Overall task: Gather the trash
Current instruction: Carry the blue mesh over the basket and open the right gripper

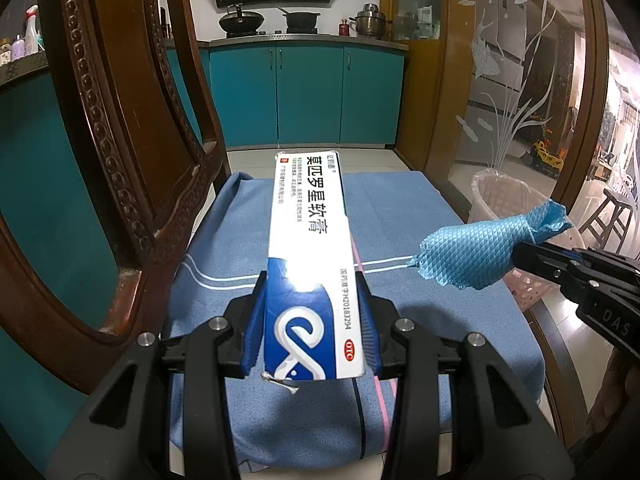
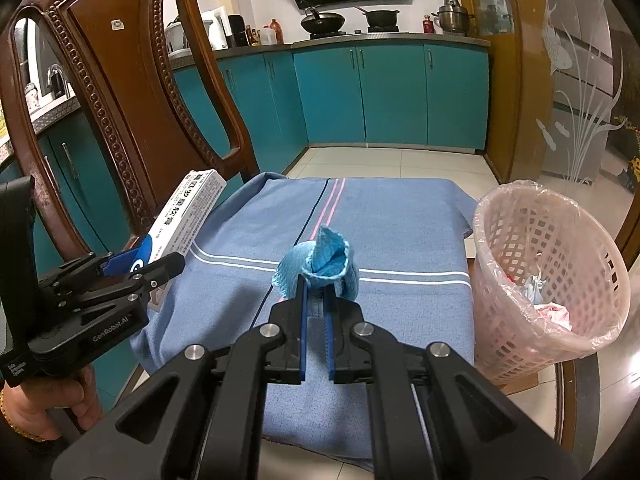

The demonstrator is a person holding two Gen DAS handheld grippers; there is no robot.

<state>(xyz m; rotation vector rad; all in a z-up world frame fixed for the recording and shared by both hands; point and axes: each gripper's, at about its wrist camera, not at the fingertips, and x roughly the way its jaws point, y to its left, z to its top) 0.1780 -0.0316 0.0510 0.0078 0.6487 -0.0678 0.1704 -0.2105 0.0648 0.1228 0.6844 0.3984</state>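
Note:
My left gripper [image 1: 312, 292] is shut on a long white and blue ointment box [image 1: 308, 248] and holds it above the blue cloth [image 1: 400, 216]. The box also shows in the right wrist view [image 2: 188, 216], with the left gripper [image 2: 140, 266] around its near end. My right gripper [image 2: 316, 280] is shut on a crumpled blue textured wipe [image 2: 324, 258], held above the cloth [image 2: 400, 232]. In the left wrist view the wipe [image 1: 476, 252] hangs at the right, held by the right gripper [image 1: 520, 254]. A pink mesh trash basket [image 2: 548, 280] with a plastic liner stands at the right, with some trash inside.
A carved wooden chair back [image 2: 120, 92] stands at the left, close to the left gripper. The basket [image 1: 504, 200] sits beside the cloth's right edge. Teal kitchen cabinets [image 2: 392, 96] and a stove with pots lie beyond. A frosted glass door [image 2: 580, 80] is at the right.

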